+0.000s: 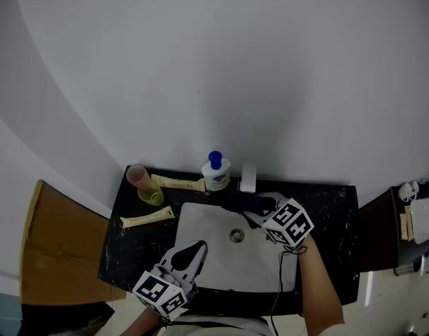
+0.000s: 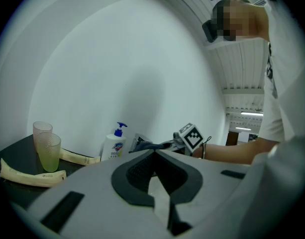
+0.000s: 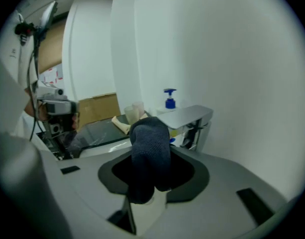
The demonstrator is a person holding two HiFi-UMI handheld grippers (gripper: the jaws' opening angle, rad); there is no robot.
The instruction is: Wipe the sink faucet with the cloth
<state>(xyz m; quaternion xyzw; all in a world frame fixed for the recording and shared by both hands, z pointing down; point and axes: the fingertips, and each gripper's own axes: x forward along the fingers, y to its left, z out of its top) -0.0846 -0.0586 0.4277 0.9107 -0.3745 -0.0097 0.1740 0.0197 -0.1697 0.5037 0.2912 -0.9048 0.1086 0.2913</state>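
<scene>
The right gripper (image 1: 260,214) pinches the dark cloth (image 3: 150,148), just beside the faucet (image 3: 186,115) at the sink's (image 1: 192,219) far edge. The left gripper (image 1: 194,250), jaws pressed together and empty, hovers near the sink's near-left corner.

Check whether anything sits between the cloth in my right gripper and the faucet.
Nothing visible does. The cloth, clamped in the right gripper, is right at the faucet spout; the soap bottle stands beside the faucet, off the path.

text: none legible | soap bottle (image 2: 114,146) label: blurred
</scene>
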